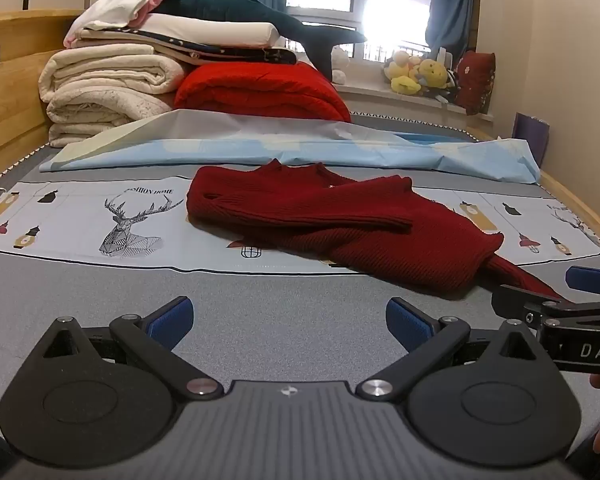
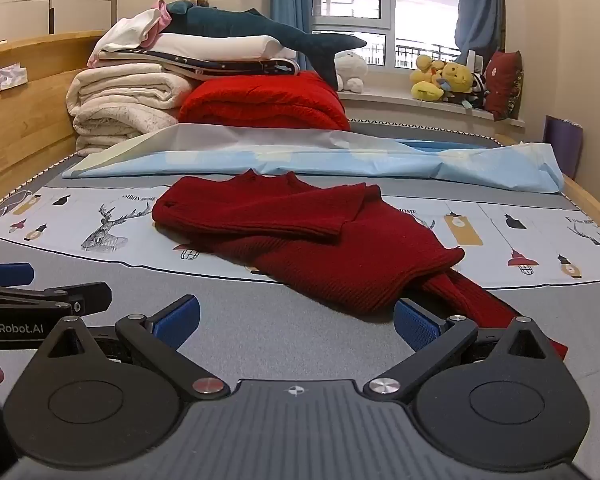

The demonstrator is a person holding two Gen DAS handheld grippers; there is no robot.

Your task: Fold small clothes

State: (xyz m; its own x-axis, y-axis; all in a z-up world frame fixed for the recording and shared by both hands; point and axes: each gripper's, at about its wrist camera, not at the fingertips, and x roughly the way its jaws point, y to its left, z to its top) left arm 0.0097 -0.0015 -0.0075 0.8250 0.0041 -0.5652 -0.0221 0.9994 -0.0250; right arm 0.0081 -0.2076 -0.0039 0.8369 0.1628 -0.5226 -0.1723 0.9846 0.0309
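Note:
A dark red knitted sweater (image 1: 340,224) (image 2: 300,232) lies crumpled on the printed sheet (image 1: 80,220) (image 2: 540,240) of a bed, one sleeve folded across its chest and another trailing toward the near right. My left gripper (image 1: 288,324) hovers open over bare grey mattress, short of the sweater, nothing between its blue pads (image 1: 172,316). My right gripper (image 2: 298,324) is open too; its right pad (image 2: 416,328) sits just beside the trailing sleeve (image 2: 480,300), and I cannot tell whether they touch. Each gripper shows at the edge of the other's view.
Folded cream blankets (image 1: 108,88), a red quilt (image 1: 260,88) and a plush shark (image 1: 260,12) are stacked at the bed's far end. A light blue sheet (image 1: 300,152) lies bunched behind the sweater. Wooden bed rails (image 2: 20,120) run along both sides. Plush toys (image 2: 444,80) sit on the windowsill.

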